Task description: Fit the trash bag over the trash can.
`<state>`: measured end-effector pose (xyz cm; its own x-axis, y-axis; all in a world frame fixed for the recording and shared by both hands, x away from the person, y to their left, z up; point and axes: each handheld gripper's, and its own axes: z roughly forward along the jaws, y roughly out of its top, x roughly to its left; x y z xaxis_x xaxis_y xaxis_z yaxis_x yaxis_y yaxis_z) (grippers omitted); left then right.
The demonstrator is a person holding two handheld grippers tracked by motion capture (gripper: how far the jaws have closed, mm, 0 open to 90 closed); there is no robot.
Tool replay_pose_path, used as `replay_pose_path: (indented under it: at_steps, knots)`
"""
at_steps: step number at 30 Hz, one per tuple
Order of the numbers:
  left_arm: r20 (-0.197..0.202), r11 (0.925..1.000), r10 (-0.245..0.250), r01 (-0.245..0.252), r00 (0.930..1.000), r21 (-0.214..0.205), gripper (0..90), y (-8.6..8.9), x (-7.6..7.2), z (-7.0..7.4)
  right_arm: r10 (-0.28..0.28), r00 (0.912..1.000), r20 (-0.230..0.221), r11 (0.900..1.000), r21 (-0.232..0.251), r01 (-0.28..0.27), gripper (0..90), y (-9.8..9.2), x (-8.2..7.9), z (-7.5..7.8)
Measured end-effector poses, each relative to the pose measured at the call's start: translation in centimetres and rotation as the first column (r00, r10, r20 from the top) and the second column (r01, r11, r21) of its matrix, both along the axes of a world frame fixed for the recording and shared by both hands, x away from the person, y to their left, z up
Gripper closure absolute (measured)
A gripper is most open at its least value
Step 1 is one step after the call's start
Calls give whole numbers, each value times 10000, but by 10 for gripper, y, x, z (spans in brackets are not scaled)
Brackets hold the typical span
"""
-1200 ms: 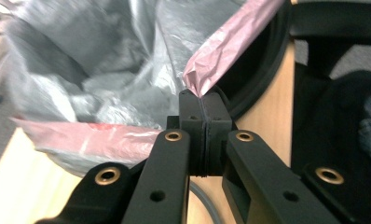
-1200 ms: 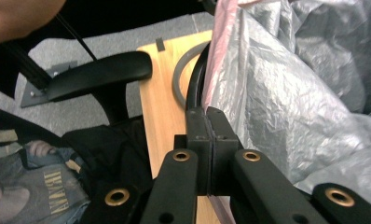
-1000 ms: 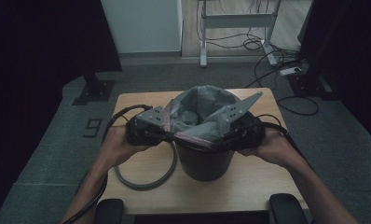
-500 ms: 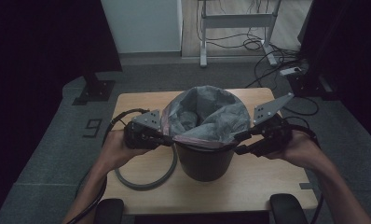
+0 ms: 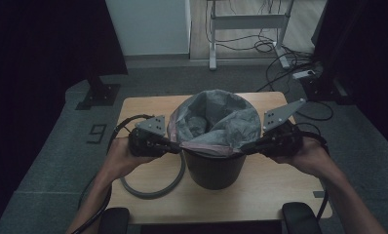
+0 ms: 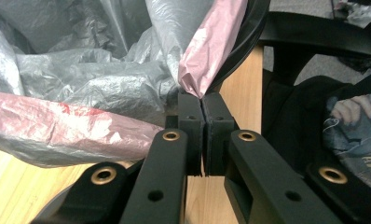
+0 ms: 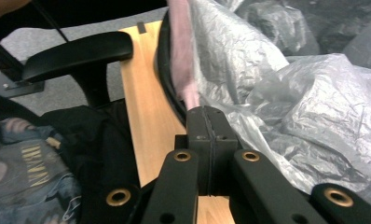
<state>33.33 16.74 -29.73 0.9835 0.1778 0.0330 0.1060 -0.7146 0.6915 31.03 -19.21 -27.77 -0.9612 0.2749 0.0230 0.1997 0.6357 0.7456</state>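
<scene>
high view: a dark round bin (image 5: 213, 168) stands on a small wooden table (image 5: 280, 195), lined with a grey plastic bag (image 5: 216, 119) whose pink drawstring hem (image 5: 206, 147) runs along the near rim. the left gripper (image 5: 175, 145) meets the bin's left side at rim height and the right gripper (image 5: 244, 146) meets its right side, each held in a hand coming up from the bottom edge. a grey ring (image 5: 150, 187) lies flat on the table, just left of the bin and partly under the left hand.

left gripper view: the jaws are pressed together with the pink hem (image 6: 209, 51) pinched at their tips — the band rises from the pinch, lying against the black bin rim (image 6: 242, 42). crumpled grey film (image 6: 85, 74) billows to the left, and a second stretch of the pink hem crosses low down. table wood shows beneath.

right gripper view: these jaws are closed too, clamped on the bag's edge where the pink hem (image 7: 181, 56) comes down along the bin rim (image 7: 167, 74); the grey film (image 7: 286, 93) spreads to the right. a chair armrest (image 7: 76, 53) sits beyond the table edge.

the film looks very light, soft and slippery, and likely to tear under a sharp tug — the doubled hem is probably the strongest place to grip, so the present holds at opposite sides seem well chosen. the bin is stiff and looks likely to stay put.
</scene>
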Motion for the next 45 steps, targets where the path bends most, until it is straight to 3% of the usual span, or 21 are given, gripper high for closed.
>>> replay_pose_path:
  at_steps: [4,7,9,13,16,20,24,26,28,30,31,34,35,38,39,43,45]
  knots:
    - [42,9998,-136,136,9999,144,888,-3,-2,-2,334,9993,-151,9994,-101,-335,895,-1,-3,-2]
    - [93,9994,-165,162,9998,311,890,-4,-3,-5,699,9972,-278,9953,-656,-716,895,3,-7,-10]
    - [-4,9997,-177,177,9998,174,890,-2,-2,-6,656,9976,-240,9927,-998,-677,895,5,-9,-16]
    - [3,9996,-221,221,9998,160,890,-1,-3,-7,685,9972,-313,9942,-813,-709,894,4,-9,-19]
    - [-11,9997,-259,259,9997,6,887,3,-3,-1,510,9984,-243,9986,-159,-514,883,-6,-7,-7]
    - [13,9991,-179,180,9998,-388,884,9,-2,7,53,10000,12,9994,335,-53,675,-14,-6,3]
    - [-18,9985,-143,142,9999,-530,885,7,-2,9,43,10000,-85,9983,574,-38,525,1,-1,1]
    - [-55,9980,-122,118,9999,-627,886,6,-1,10,189,9995,-243,9983,555,-176,500,12,3,-2]
    - [-64,9969,-58,52,10000,-788,886,5,1,13,336,9987,-379,9983,496,-317,535,22,6,-5]
    - [-40,9956,-38,34,10000,-936,886,6,0,14,167,9995,-278,9995,277,-159,735,27,8,-6]
    - [-33,9952,-42,38,10000,-976,886,6,0,15,128,9991,-401,9991,411,-112,866,28,9,-6]
    - [-21,9947,-121,119,9999,-1018,884,8,-2,15,212,9996,-168,9986,483,-203,891,26,8,-3]
    - [-9,9960,-218,216,9998,-865,883,7,-5,12,672,9977,42,9972,318,-673,893,26,1,-2]
    - [-115,9971,-382,374,9992,-665,883,4,-6,5,1022,9944,277,9947,-160,-1018,894,28,-9,-5]
    - [-197,9982,-453,445,9988,-402,885,0,-5,-4,1026,9942,335,9944,-307,-1015,894,29,-11,-7]
    - [-352,9969,-590,570,9976,-550,889,-2,-4,-11,1039,9943,219,9931,-564,-1025,895,29,-13,-13]
    - [-349,9964,-620,598,9975,-602,890,-1,-4,-12,1054,9944,53,9935,-446,-1051,895,28,-12,-17]
